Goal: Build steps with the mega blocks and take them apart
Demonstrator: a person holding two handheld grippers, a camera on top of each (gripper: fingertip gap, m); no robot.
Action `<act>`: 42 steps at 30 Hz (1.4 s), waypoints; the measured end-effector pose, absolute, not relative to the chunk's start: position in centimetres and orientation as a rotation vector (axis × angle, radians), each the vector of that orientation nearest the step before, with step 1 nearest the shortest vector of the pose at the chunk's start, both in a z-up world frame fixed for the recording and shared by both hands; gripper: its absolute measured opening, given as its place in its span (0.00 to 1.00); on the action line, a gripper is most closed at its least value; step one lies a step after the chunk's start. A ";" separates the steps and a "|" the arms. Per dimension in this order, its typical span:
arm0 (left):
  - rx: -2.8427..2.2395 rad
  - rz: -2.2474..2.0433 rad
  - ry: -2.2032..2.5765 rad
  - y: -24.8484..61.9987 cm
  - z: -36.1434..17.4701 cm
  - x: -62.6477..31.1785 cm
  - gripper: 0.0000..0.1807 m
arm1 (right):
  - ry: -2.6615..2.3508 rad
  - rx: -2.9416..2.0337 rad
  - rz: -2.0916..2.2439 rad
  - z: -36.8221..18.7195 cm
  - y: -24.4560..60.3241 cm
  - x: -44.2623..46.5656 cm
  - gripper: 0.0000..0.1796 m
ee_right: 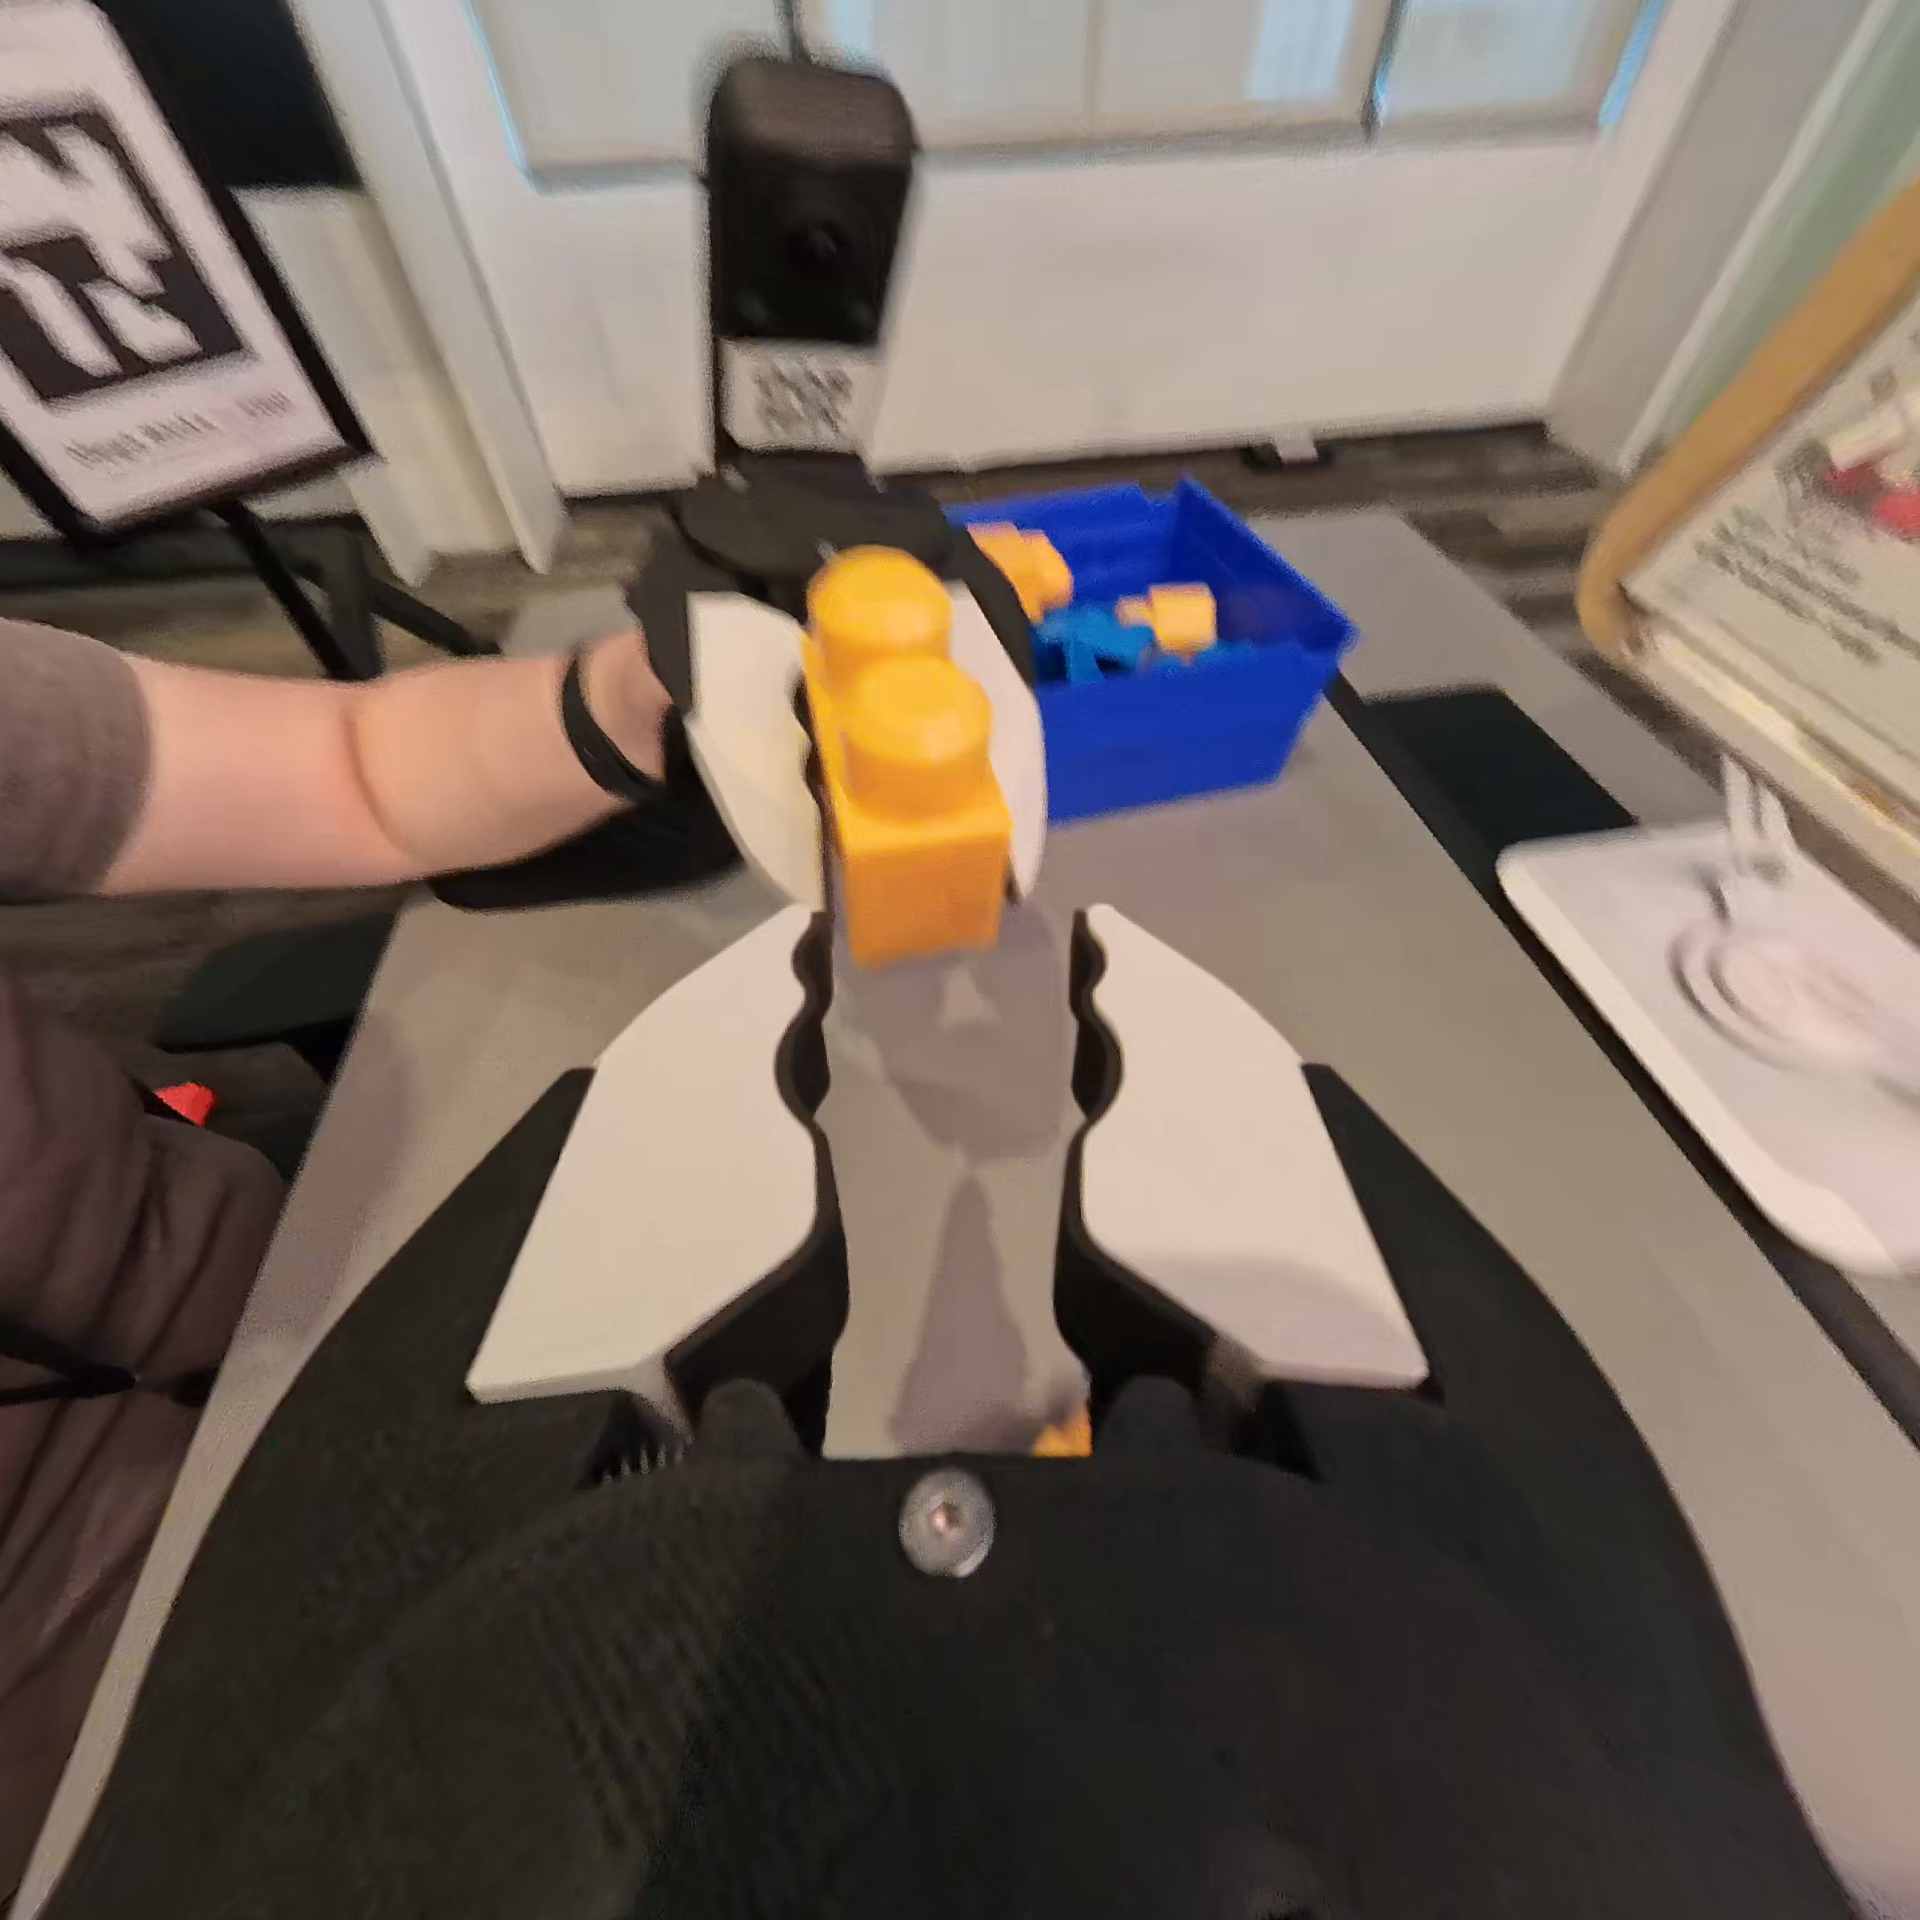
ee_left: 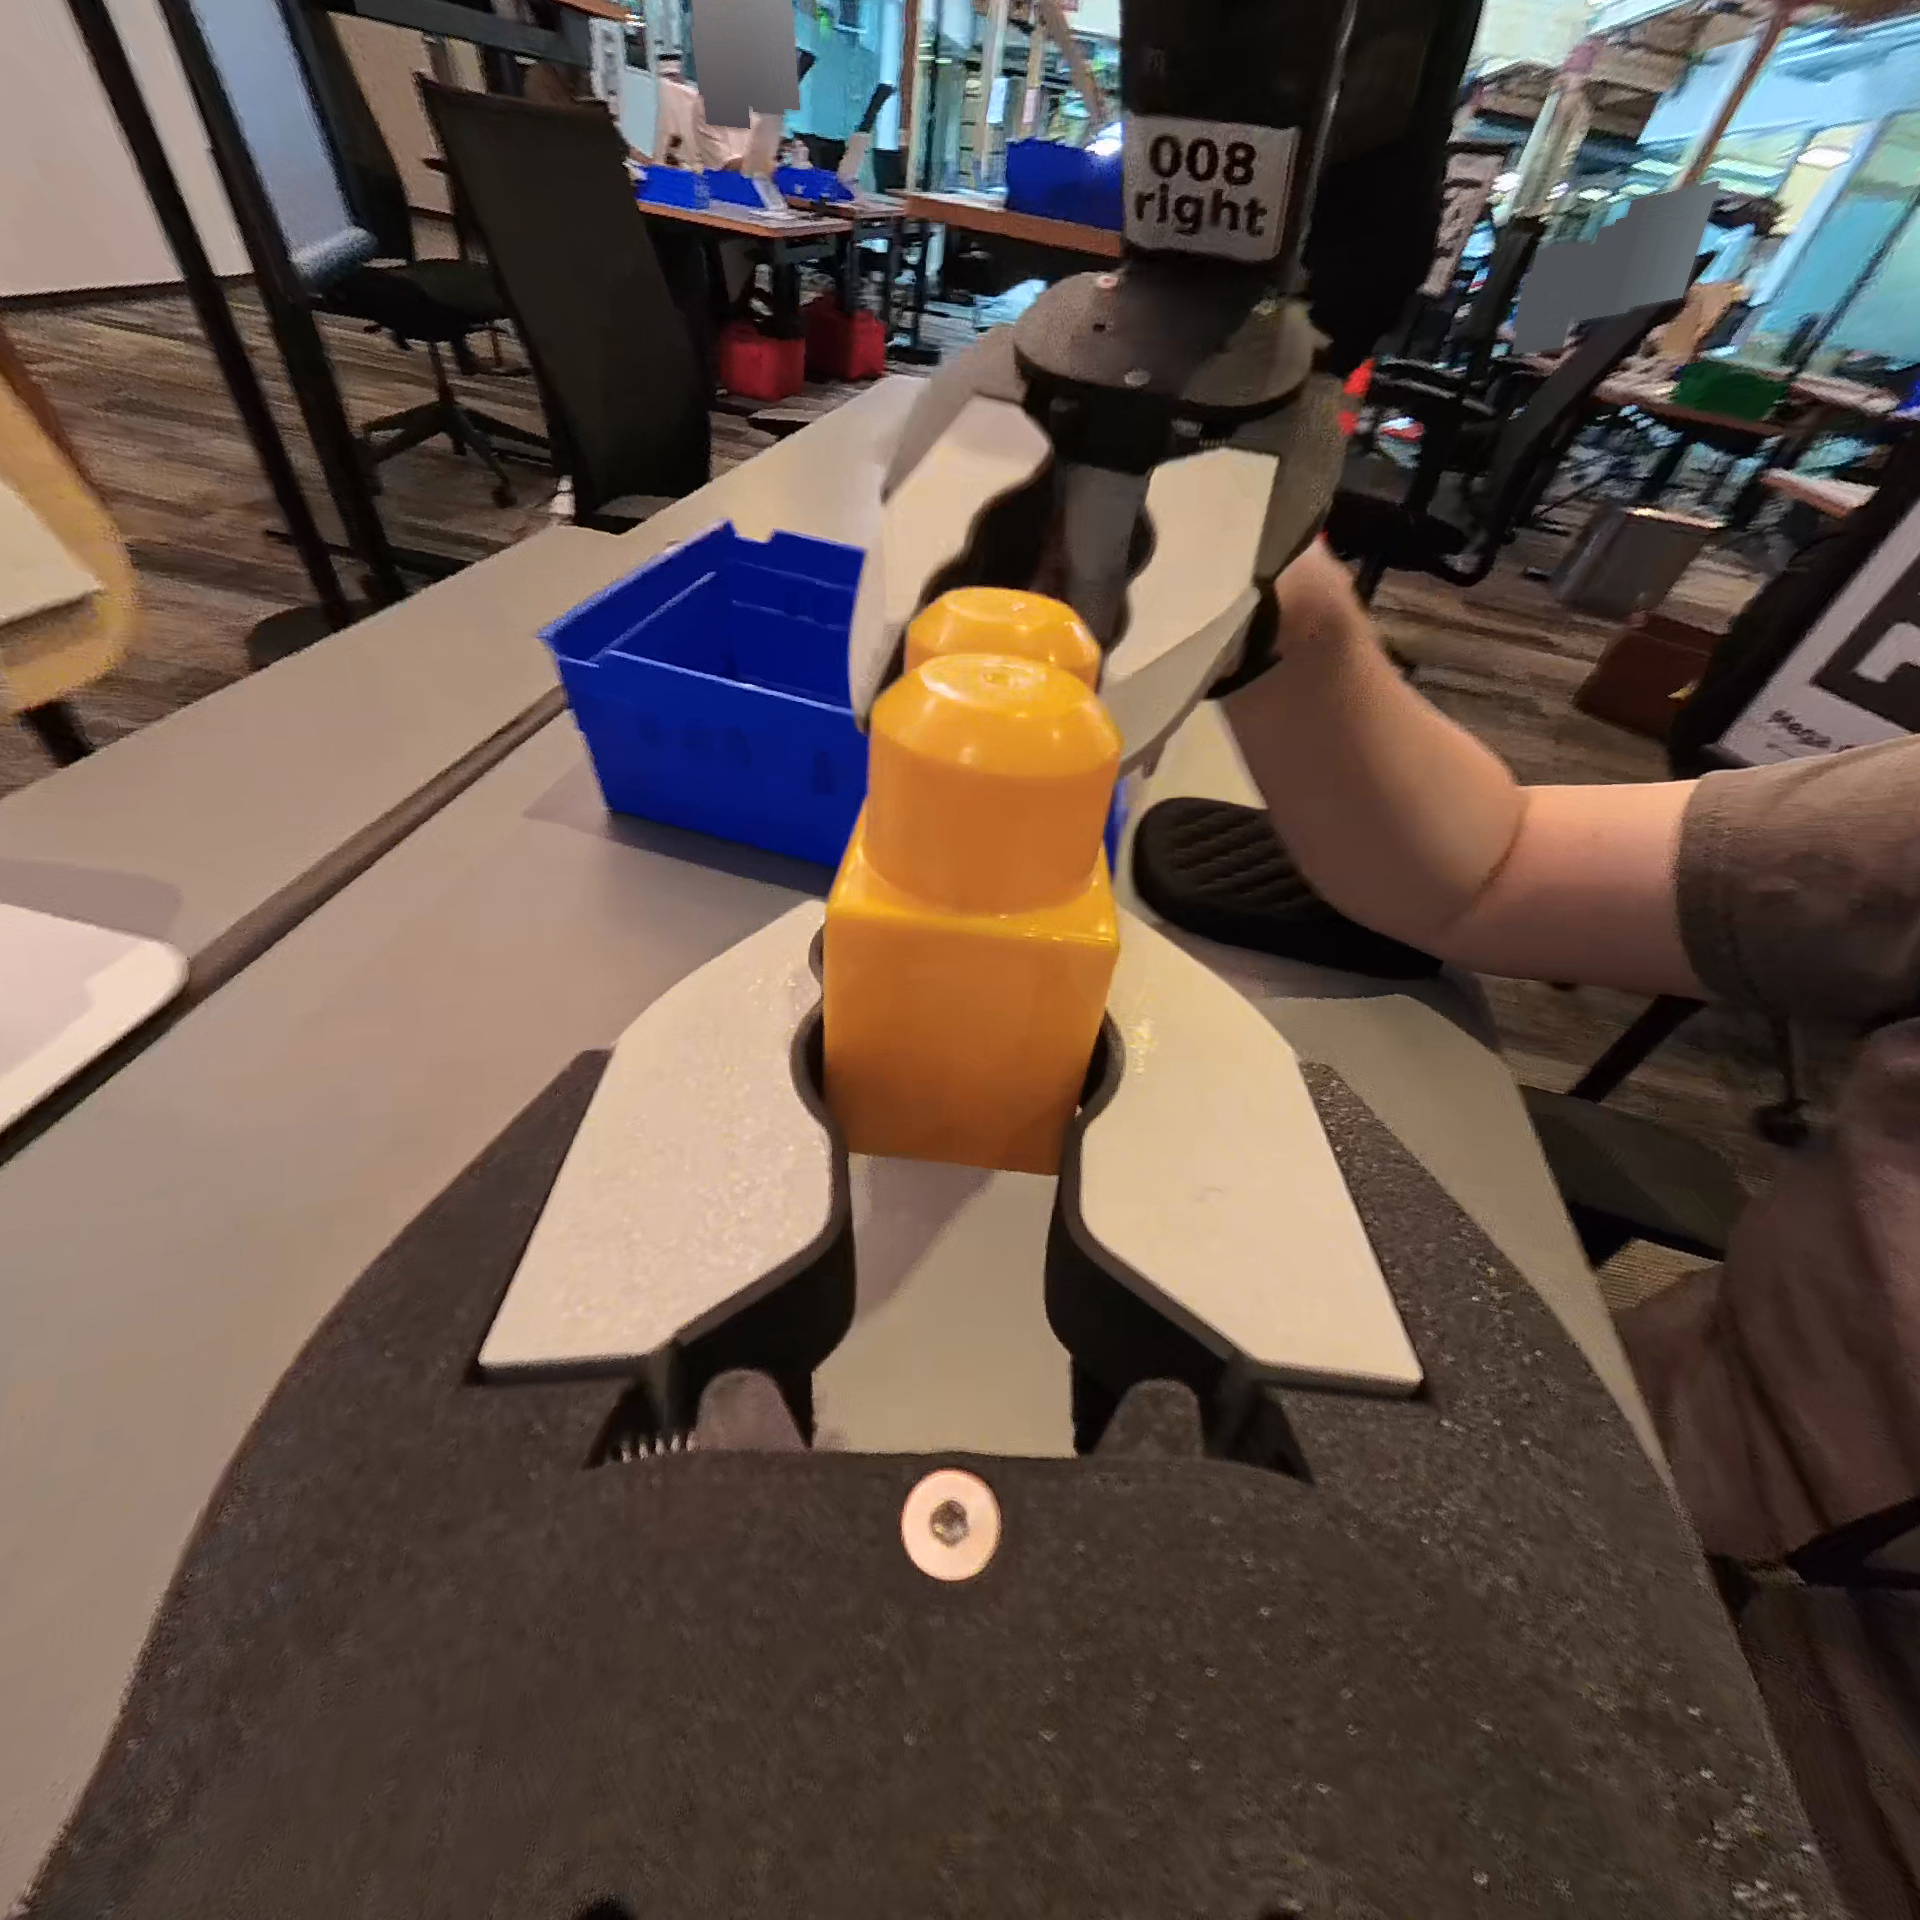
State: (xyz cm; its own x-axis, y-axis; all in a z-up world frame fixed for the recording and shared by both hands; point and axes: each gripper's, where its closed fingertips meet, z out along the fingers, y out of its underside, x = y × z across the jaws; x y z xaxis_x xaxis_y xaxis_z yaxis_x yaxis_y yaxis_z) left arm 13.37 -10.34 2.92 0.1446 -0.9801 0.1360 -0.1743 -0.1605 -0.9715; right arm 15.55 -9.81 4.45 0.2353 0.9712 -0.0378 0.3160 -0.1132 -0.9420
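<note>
Orange mega block (ee_left: 971,997) clamped in left hand-held gripper (ee_left: 966,1029); right hand-held gripper (ee_right: 945,935) gaping empty, just beside.

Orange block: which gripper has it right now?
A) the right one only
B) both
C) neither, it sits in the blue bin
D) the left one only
D: the left gripper has its fingers closed on the orange block, while the right gripper is open just short of it, holding nothing.
</note>
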 end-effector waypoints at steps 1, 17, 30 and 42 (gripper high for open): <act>-1.524 -1.082 1.155 -9.8 3.1 12.9 0.23 | -1.217 -1.757 0.850 3.0 -9.1 16.7 0.25; -1.538 -0.935 1.028 -7.1 6.0 8.3 0.23 | -1.186 -2.808 -0.008 -15.3 -8.1 24.0 0.30; -1.533 -0.970 1.046 -7.6 5.7 8.9 0.23 | -1.172 -2.676 0.129 -12.9 -6.6 22.8 0.21; -1.556 -1.433 1.030 -10.9 1.6 15.2 0.23 | -0.772 -1.548 1.165 8.1 -6.8 17.8 0.20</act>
State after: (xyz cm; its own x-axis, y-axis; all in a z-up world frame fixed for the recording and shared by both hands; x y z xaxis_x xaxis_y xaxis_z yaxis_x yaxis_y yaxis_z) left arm 15.24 -10.85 1.57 0.0411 -0.9257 0.3760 -0.0618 -0.3780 -0.9238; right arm 17.76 -6.85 8.14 0.3298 0.8963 -0.2964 -0.0763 -0.2876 -0.9547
